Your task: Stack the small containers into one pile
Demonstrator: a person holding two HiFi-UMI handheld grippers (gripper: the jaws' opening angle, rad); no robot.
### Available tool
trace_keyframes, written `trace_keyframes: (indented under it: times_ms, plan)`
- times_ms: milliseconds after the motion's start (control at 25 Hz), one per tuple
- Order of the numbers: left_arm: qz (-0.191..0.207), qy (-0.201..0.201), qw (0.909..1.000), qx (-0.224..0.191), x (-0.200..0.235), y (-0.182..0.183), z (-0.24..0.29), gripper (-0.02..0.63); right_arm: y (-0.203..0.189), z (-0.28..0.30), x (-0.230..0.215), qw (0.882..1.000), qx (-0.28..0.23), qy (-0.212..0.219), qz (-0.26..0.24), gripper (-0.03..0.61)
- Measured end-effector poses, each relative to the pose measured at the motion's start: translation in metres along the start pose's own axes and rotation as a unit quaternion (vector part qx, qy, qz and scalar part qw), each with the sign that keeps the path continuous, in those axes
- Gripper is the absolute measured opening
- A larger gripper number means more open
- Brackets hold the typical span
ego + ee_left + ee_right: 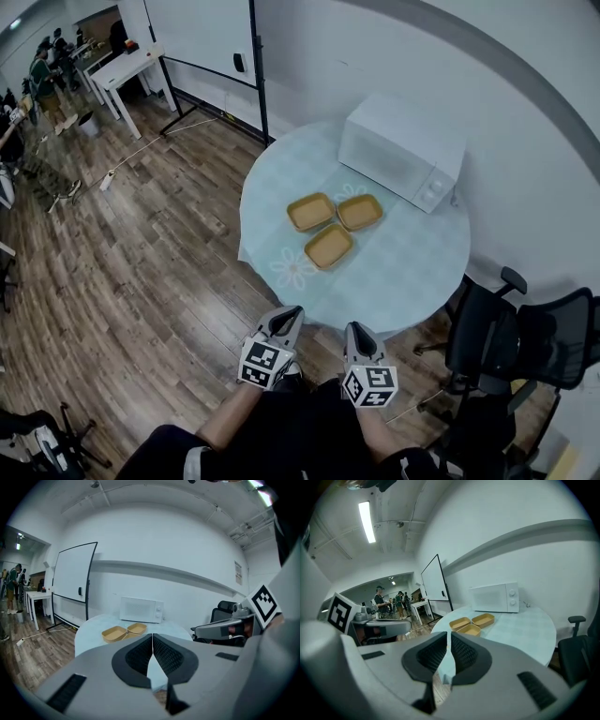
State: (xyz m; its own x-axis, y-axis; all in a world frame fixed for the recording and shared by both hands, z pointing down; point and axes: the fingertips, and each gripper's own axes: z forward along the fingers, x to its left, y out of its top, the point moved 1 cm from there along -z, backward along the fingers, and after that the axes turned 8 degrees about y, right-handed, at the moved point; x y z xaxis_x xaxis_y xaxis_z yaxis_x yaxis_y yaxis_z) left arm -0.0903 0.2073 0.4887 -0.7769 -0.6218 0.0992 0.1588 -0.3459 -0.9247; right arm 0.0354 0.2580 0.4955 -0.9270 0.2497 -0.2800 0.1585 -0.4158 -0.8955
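On the round table [412,272] ahead of me, three small tan containers [328,246] sit in a tight cluster, none stacked, just beside the white microwave [398,150]. I hold the left gripper [284,321] and the right gripper [360,336] side by side above the wooden floor [169,281], short of the table's near edge and well apart from the containers. Each one's jaws are pressed together with nothing between them.
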Motion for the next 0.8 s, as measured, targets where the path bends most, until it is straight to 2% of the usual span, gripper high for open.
trace_keyframes:
  times_ms: [440, 800]
  plan:
    - [-0.009, -0.018, 0.9997, 0.011, 0.008, -0.001, 0.031, 0.015, -0.002, 0.023, -0.018, 1.000, 0.012, -0.011, 0.014, 0.026]
    - [-0.006, -0.004, 0.9997, 0.022, 0.025, 0.013, 0.084, 0.015, 0.019, 0.072, -0.056, 1.000, 0.015, 0.007, 0.020, 0.026]
